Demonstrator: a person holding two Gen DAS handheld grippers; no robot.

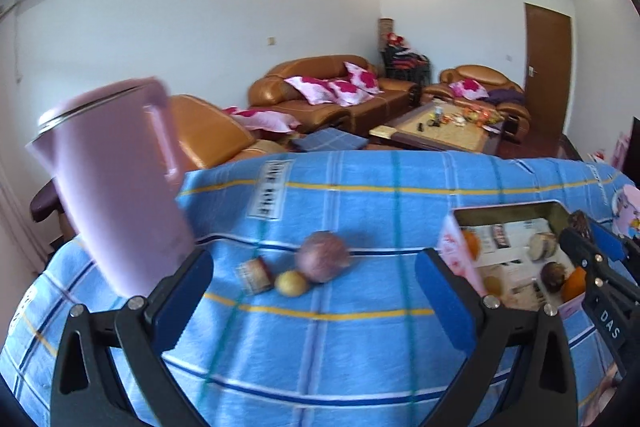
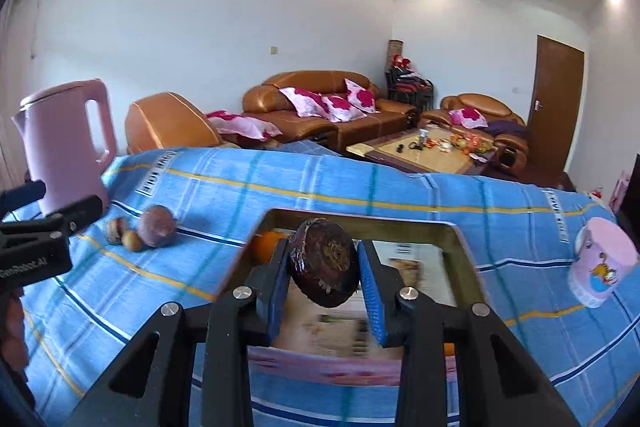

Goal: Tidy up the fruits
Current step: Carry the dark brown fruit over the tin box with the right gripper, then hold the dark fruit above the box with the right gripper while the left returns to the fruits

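Three fruits lie loose on the blue checked cloth point(image 1: 320, 339) over the counter: a purple fruit point(image 1: 323, 255), a small yellow one point(image 1: 291, 283) touching it, and a cut brown piece point(image 1: 255, 273) just beside that. A pink kettle point(image 1: 116, 187) stands near them at the cloth's left edge. The right hand-held gripper point(image 2: 324, 267) is clamped on a dark brown fruit point(image 2: 325, 261), pads pressing both its sides, and holds it above the open box point(image 2: 464, 247). Inside the box, an orange point(image 2: 265, 247) shows at the far left corner; the left wrist view shows several more fruits in it. The left hand-held gripper point(image 1: 314, 301) has its jaws spread wide with nothing between them, over the cloth near the loose fruits. A pink cup point(image 2: 602, 261) stands right of the box.
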